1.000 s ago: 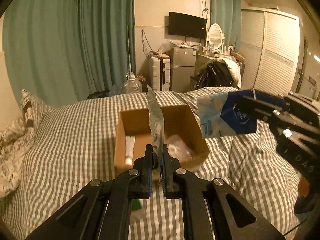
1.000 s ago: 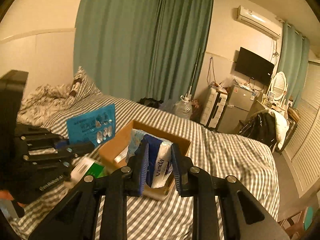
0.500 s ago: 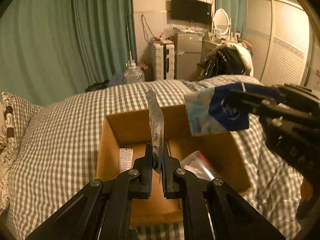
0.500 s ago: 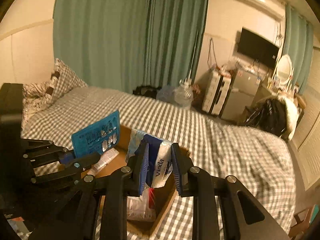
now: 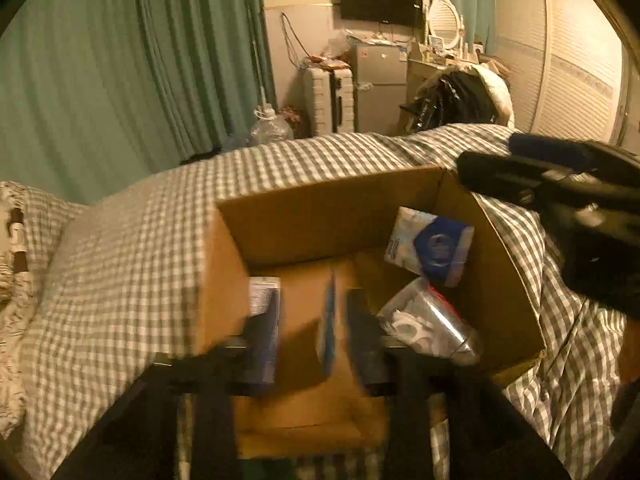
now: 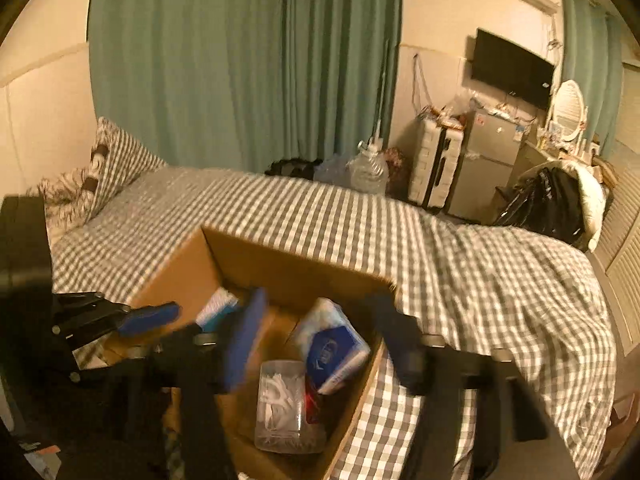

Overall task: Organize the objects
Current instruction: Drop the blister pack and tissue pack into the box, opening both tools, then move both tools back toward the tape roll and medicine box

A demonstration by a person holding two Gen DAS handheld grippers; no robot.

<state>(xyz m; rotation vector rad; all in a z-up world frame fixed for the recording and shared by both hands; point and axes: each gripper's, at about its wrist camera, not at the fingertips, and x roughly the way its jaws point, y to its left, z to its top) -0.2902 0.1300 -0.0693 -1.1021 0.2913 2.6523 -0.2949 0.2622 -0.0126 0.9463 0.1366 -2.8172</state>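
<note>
An open cardboard box (image 5: 320, 216) (image 6: 280, 264) sits on the checked bed. Inside lie a blue-and-white tissue pack (image 5: 430, 246) (image 6: 334, 342), a clear bag of white items (image 5: 428, 322) (image 6: 286, 408) and a small carton (image 5: 262, 296). My left gripper (image 5: 310, 340) is open above the box, with a thin blue packet (image 5: 328, 320) loose and edge-on between its fingers. My right gripper (image 6: 320, 344) is open and empty over the tissue pack. It also shows in the left wrist view (image 5: 560, 184), and the left one in the right wrist view (image 6: 120, 316).
The bed (image 6: 480, 280) has a grey checked cover and a pillow (image 6: 116, 160) at its left end. Green curtains (image 6: 240, 60), a water jug (image 6: 370, 168), a suitcase (image 6: 436, 160), a fridge (image 6: 488, 160) and a wardrobe stand beyond.
Both grippers have opened. The tissue pack has dropped from the right gripper into the box. The blue packet has slipped down out of the left gripper's hold.
</note>
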